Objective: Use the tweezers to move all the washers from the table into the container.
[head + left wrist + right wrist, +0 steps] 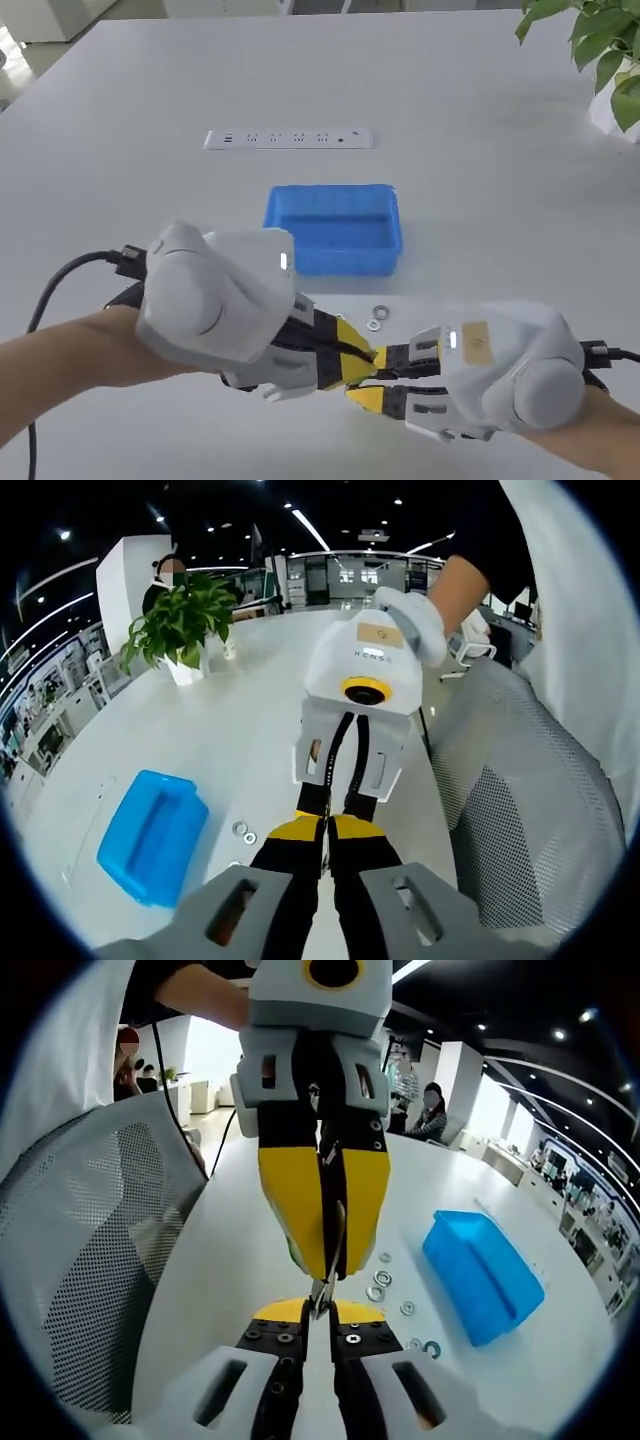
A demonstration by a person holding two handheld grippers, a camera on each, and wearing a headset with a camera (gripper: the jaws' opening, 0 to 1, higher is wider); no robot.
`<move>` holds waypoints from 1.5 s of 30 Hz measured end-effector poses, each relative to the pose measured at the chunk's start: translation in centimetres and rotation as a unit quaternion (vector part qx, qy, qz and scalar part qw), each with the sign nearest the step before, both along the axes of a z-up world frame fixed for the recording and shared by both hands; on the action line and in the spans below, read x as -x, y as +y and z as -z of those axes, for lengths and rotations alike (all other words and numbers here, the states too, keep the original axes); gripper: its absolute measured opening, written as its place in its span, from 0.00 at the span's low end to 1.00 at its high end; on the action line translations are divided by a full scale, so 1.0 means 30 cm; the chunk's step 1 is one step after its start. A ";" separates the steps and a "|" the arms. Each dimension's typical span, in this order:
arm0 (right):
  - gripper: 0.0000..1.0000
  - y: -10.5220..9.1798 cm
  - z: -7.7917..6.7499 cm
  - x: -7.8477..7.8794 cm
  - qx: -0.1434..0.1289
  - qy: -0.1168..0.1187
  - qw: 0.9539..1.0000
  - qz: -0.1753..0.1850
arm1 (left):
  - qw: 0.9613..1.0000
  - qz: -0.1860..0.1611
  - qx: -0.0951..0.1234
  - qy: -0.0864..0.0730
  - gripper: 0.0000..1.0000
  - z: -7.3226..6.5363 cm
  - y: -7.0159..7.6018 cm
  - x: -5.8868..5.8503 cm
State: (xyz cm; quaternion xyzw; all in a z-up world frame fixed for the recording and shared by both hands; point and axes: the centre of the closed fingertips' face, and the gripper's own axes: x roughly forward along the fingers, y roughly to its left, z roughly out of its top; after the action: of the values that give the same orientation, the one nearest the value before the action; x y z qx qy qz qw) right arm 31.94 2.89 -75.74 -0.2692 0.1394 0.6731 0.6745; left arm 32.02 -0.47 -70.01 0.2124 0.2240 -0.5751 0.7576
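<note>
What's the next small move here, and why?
Probably open one set of tongs to finish the handover: left gripper and right gripper meet tip to tip, both apparently shut on the thin metal tweezers, while small metal washers lie beside the blue plastic container.

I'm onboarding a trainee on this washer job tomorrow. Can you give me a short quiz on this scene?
1. True or false: the washers lie on the table, on the person's side of the blue container.
2. What lies on the table beyond the container? A) a keyboard B) a power strip C) a tape roll
3. Fill in: the left claw and the right claw meet tip to tip, both shut on the thin metal ____.
Key: 1 true; 2 B; 3 tweezers.
</note>
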 end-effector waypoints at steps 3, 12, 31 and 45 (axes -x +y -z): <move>0.10 0.021 -0.014 0.002 -0.002 -0.006 1.000 -0.005 | 1.000 -0.012 0.011 0.002 0.05 -0.014 0.019 -0.006; 0.12 0.032 -0.031 0.006 0.006 -0.014 1.000 -0.012 | 0.999 -0.020 0.031 0.000 0.05 -0.036 0.048 0.000; 0.20 0.047 -0.034 -0.034 -0.001 -0.001 1.000 0.020 | 0.999 -0.018 0.031 -0.026 0.05 -0.039 0.096 -0.013; 0.23 0.020 -0.016 -0.038 -0.007 0.030 0.999 0.030 | 0.998 -0.021 0.025 -0.053 0.05 -0.023 0.119 -0.106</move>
State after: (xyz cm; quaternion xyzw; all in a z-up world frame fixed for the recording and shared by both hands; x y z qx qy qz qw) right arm 33.09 3.50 -75.27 -0.2398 0.1636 0.6611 0.6919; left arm 35.20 3.11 -69.32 0.2193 0.1733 -0.5521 0.7855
